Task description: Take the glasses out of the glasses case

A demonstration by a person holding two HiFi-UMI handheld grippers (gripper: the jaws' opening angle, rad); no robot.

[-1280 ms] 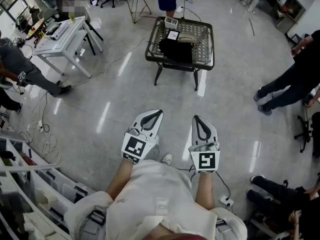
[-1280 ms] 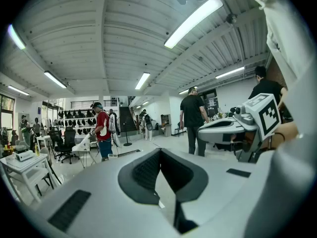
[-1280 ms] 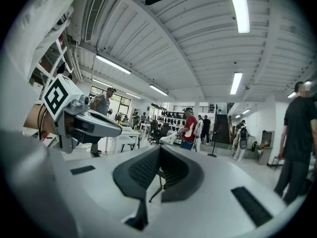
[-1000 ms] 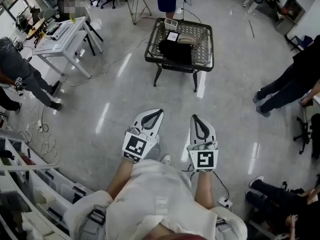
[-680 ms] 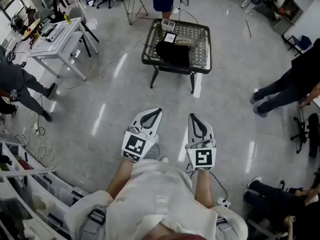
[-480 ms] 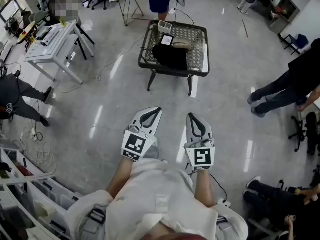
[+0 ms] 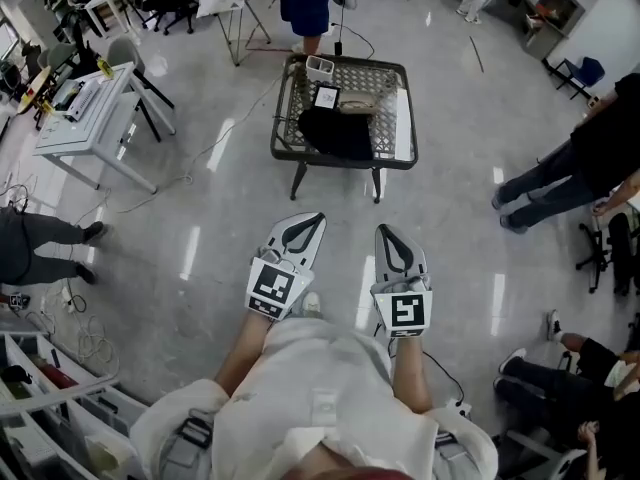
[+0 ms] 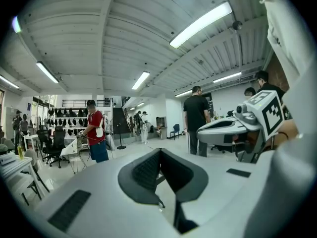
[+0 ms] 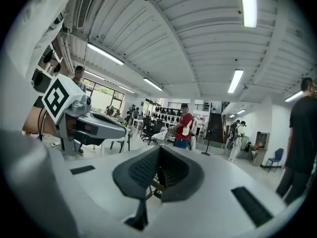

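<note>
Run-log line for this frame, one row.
phase=pre-grasp | left gripper=shut, empty | right gripper=shut, empty | table=ahead across floor, not reached

No word, brand or number can be read anywhere from here. The only marks are black-and-white square patterns on the cube of the left gripper [image 7: 317, 219] and of the right gripper [image 7: 386, 230], and a small card [image 7: 326, 96] on the table [image 7: 340, 158], its print too small to make out
</note>
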